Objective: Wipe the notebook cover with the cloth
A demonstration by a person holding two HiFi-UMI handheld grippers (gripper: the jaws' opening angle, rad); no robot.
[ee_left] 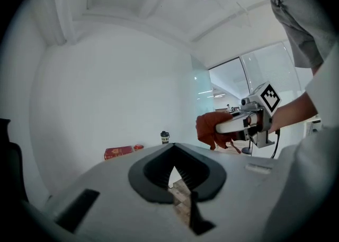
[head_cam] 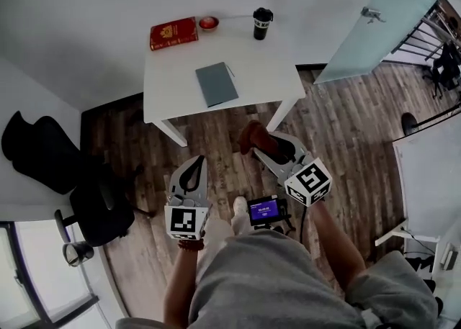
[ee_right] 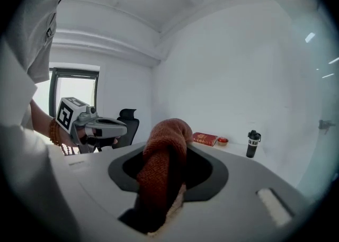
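Head view looks steeply down from afar; both gripper views face level toward the same table [head_cam: 266,75].

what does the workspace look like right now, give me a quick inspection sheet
surface: white table against the wall, ahead of both grippers
job's things: grey notebook lies closed and flat on the table; red-brown cloth is in the right gripper, not on the notebook
clutter: red book, small red bowl and black cup along the table's far edge, apart from the notebook
grippers: left gripper jaws together, nothing between them; right gripper jaws closed on the cloth
cables: dark lead hangs below the right gripper
surroundings: wood floor, black office chair at left, glass door at right
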